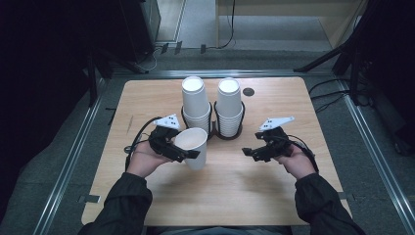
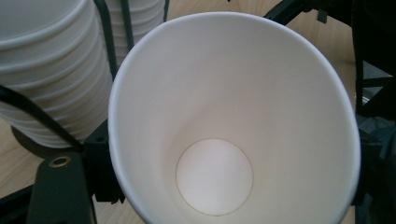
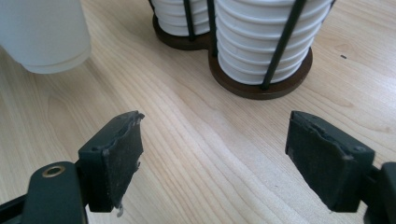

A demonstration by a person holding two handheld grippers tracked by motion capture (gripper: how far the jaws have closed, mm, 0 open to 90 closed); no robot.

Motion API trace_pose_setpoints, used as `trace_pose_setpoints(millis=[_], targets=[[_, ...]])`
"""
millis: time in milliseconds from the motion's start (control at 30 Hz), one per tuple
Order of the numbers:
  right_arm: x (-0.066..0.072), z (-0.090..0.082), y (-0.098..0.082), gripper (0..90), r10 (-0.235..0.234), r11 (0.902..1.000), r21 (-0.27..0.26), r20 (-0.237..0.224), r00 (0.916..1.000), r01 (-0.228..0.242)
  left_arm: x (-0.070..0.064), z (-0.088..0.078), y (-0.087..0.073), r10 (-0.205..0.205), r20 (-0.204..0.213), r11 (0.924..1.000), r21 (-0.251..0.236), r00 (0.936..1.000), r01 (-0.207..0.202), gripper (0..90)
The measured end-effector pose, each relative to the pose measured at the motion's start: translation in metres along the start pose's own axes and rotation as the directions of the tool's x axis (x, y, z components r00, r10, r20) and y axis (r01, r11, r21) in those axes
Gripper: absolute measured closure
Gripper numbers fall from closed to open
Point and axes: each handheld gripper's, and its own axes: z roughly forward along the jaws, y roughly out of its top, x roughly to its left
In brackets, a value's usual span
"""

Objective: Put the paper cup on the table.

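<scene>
Cup (image 1: pixel 194 147) — a white paper one — sits in the left gripper (image 1: pixel 188 152), seen from the high view. It is held tipped, with its mouth up and toward the person, just in front of the rack (image 1: pixel 213 128), over the wooden table (image 1: pixel 235 191). The jaws are clamped on its sides. The right gripper (image 1: pixel 246 152) hangs near the table on the other side, well apart from the cup, with its jaws apart and nothing in them. Counting from here: one loose cup, two stacks of cups (image 1: pixel 196 105) in one dark rack, two grippers, two hands.

From the left gripper view, the cup (image 2: pixel 233 116) looks bent into an egg shape at the rim. That hints the squeeze is a bit hard. To do this step well, the person should probably hold it softly so the paper does not crush, and keep it level as it comes away. A stack (image 2: pixel 51 70) stands close at the left, behind a thin black bar of the rack (image 2: pixel 108 51), so the cup should be moved clear of it.

From the right gripper view, two black pads (image 3: pixel 119 161) stand wide apart over bare wood. The cup's bottom (image 3: pixel 44 35) shows at the top left, just above the table or touching it — hard to tell. Two stacks (image 3: pixel 261 42) sit in the rack ahead.
</scene>
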Motion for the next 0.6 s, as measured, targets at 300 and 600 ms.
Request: trace_pose_setpoints(millis=[300,600], targets=[[-0.006,0.006,0.003,20.2,-0.015,0.9997,0.017,0.023,0.9996,0.015,0.008,-0.007,-0.01,-0.025,-0.033,0.9997,-0.004,0.9992,0.024,18.8],[-0.007,0.011,0.005,20.3,-0.032,0.9989,0.035,0.001,0.9995,0.032,0.02,-0.024,-0.02,-0.07,-0.072,0.9972,-0.032,0.9949,0.068,18.7]])
